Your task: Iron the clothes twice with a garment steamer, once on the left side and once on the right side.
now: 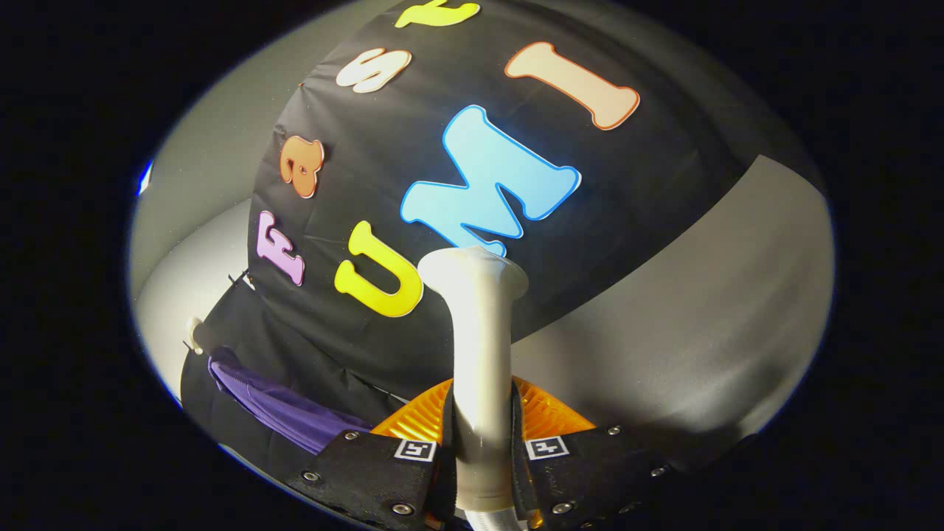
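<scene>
The white steamer handle [481,369] stands up between the gripper [482,450] fingers, which squeeze it from both sides. The dark garment [243,369] with purple lining [295,413] hangs off to the left, against the black cloth wall [649,192]. The gripper tips upward.

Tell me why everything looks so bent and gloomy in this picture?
Gripper view: the fisheye lens bows the straight edges of the booth wall; light falls brightest on the steamer handle clamped in the gripper, with a soft sheen along it, while the dark garment beside it sits in shadow.
</scene>
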`<action>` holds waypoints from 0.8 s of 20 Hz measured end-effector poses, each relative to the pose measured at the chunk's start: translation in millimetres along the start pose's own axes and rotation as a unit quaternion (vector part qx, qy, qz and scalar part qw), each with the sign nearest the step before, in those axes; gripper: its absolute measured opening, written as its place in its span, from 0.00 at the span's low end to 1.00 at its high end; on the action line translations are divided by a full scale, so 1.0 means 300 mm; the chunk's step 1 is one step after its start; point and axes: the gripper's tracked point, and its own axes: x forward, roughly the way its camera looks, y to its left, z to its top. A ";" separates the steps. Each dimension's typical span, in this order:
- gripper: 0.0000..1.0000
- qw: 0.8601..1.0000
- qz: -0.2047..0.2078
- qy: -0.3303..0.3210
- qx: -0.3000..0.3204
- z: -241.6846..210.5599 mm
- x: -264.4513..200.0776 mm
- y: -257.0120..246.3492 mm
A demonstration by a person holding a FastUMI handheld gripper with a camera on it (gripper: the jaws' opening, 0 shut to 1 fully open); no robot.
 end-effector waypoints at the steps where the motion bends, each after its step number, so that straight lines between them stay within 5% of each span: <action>1: 0.30 1.000 0.003 -0.010 -0.006 -0.017 -0.037 0.028; 8: 0.29 0.995 -0.007 -0.078 -0.068 -0.179 -0.269 0.200; 16: 0.30 0.965 -0.044 -0.189 -0.174 -0.355 -0.458 0.442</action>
